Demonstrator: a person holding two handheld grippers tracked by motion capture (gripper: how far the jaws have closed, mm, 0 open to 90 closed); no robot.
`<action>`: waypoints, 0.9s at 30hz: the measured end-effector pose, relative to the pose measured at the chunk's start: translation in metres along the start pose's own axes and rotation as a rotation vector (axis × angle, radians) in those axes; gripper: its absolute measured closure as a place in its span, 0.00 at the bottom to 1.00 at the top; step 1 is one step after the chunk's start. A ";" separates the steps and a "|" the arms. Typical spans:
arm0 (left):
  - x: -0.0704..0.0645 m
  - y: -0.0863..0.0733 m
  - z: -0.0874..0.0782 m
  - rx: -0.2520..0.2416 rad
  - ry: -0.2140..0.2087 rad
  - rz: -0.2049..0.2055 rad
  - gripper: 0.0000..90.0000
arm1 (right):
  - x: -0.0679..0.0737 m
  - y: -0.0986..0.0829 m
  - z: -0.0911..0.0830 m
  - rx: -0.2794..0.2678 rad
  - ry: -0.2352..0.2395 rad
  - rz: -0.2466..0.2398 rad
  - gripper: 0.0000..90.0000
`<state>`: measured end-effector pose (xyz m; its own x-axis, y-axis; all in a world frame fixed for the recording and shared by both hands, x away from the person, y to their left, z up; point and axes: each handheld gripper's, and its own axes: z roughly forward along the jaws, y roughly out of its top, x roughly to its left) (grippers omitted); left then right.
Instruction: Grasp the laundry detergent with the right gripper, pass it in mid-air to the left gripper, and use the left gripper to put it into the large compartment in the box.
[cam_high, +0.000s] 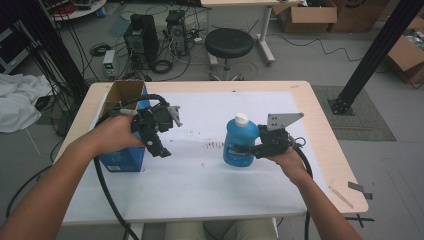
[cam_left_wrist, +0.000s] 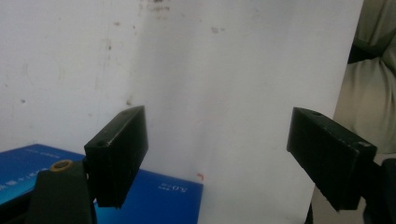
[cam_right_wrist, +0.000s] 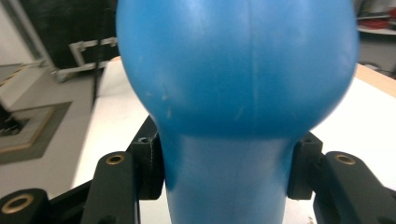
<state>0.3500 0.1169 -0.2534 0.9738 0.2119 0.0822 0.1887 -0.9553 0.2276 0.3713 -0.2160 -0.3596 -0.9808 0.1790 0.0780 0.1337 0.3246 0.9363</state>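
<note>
Our right gripper squeezes the blue bottle at its thin waist, one jaw on each side. The bottle stands up on the white mat, cap on top, right in front of that gripper. Our left gripper holds nothing; its jaws are wide apart, just above the blue box. So the grab looks done. We think moving the bottle, maybe over to the box, is what's left.

Bottle mid-table – box at left edge, stool behind.
</note>
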 end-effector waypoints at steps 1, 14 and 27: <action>-0.001 0.003 -0.001 -0.003 -0.002 0.007 0.24 | 0.001 0.002 -0.001 0.008 0.013 -0.008 0.49; -0.010 0.035 -0.006 0.011 -0.010 0.083 0.23 | 0.006 0.015 -0.005 0.040 0.166 -0.071 0.49; -0.018 0.061 -0.005 0.034 -0.029 0.137 0.23 | 0.007 0.010 0.006 0.049 0.161 -0.088 0.49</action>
<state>0.3435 0.0559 -0.2363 0.9939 0.0736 0.0822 0.0575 -0.9814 0.1832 0.3662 -0.2061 -0.3512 -0.9985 -0.0019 0.0539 0.0492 0.3781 0.9245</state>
